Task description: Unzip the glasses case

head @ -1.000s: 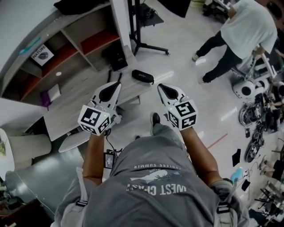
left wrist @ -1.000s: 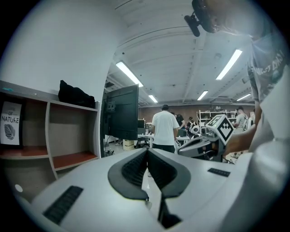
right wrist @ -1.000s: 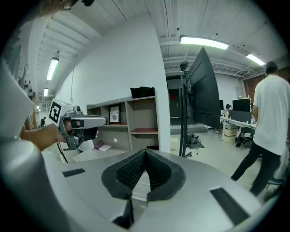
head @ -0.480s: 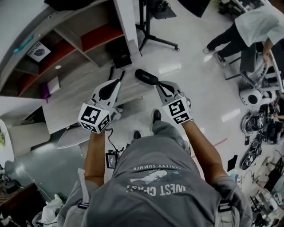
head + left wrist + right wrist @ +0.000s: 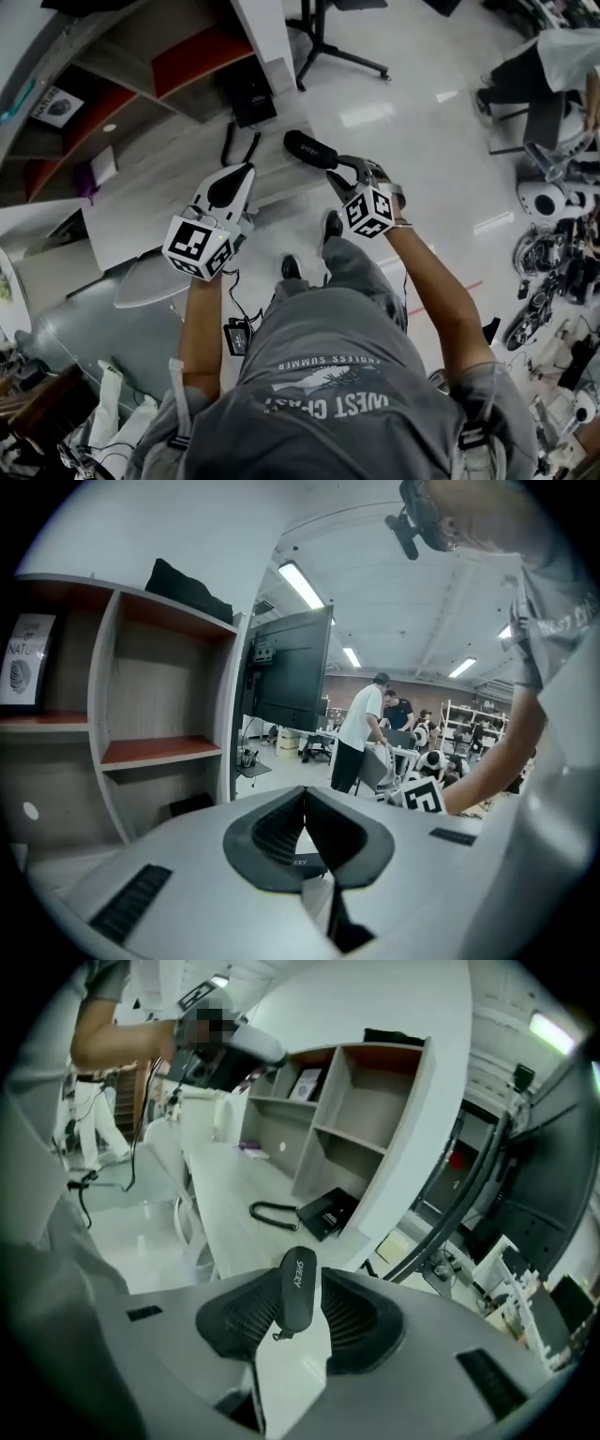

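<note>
Glasses case (image 5: 300, 1293): black, oblong, zipped closed all round; contents not visible. It lies at the near edge of the pale tabletop (image 5: 225, 1204), at the end beside the shelf unit. A small zip pull hangs from its lower end.

Right tool (image 5: 342, 173): tilted down at the case. Its jaws have just been opening and stand part-way apart, released. In the right gripper view the case stands on end in the gap between them. It sits close to the left pad, with a clear slit at the right pad. No squeeze on it can be made out.

Left tool (image 5: 303, 797): clenched, pads meeting in a single seam, nothing between them. It is held over the tabletop, to the left of the case and well apart from it.

Further along the tabletop lies a looped black cable (image 5: 272, 1213). Just beside it a flat black box (image 5: 328, 1211) lies against the foot of the shelf unit (image 5: 356, 1138).

Shelf unit: open compartments, grey walls, reddish boards. One upper compartment holds a framed print (image 5: 305, 1083). A black bag (image 5: 187, 591) sits on top.

Beyond the shelves is a dark monitor (image 5: 291, 667). A person in a white shirt (image 5: 361, 719) stands far off.
</note>
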Demonstrator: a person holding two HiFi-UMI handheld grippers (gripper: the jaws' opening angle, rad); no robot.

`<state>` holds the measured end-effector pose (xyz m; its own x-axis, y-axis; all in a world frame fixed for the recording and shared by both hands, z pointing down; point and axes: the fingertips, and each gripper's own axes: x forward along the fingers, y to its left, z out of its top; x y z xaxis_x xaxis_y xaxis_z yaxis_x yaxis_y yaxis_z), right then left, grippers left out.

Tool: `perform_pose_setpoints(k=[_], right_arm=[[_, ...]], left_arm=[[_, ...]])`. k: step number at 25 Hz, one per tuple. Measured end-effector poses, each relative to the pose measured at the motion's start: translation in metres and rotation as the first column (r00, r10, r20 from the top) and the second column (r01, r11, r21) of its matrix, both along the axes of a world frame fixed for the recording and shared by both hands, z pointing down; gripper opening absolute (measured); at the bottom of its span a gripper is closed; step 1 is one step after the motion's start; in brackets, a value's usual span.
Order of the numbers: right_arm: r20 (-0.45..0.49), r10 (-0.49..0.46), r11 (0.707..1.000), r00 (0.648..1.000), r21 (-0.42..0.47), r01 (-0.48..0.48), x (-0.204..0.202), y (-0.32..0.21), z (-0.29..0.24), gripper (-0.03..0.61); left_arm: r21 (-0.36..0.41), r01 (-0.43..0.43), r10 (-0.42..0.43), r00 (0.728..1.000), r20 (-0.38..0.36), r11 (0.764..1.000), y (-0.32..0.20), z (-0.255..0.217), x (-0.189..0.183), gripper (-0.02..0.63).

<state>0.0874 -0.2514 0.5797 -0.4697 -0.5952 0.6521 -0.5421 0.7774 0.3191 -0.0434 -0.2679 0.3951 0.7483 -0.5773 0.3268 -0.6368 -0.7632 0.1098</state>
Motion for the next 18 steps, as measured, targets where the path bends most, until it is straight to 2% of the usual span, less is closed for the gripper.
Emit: perform_pose_setpoints(k=[4, 10, 15, 18], right_arm=[[-0.169, -0.131, 0.991, 0.977, -0.002, 0.132, 0.009, -0.002, 0.047, 0.194], [-0.397, -0.280, 0.946, 0.874, 0.039, 0.321, 0.017, -0.012, 0.101, 0.301], [-0.502, -0.331, 0.902, 0.799, 0.081, 0.425, 0.021, -0.019, 0.132, 0.364], [-0.542, -0.327, 0.883, 0.774, 0.115, 0.454, 0.023, -0.025, 0.147, 0.383]], left_arm=[[-0.040, 0.008, -0.008, 1.000, 0.004, 0.999, -0.006, 0.019, 0.005, 0.000], [-0.093, 0.028, -0.029, 1.000, -0.003, 0.995, -0.015, 0.046, 0.006, 0.000], [-0.133, 0.048, -0.049, 0.999, -0.004, 0.990, -0.018, 0.066, 0.012, 0.000], [-0.150, 0.060, -0.061, 0.998, -0.005, 0.987, -0.018, 0.075, 0.014, 0.000]])
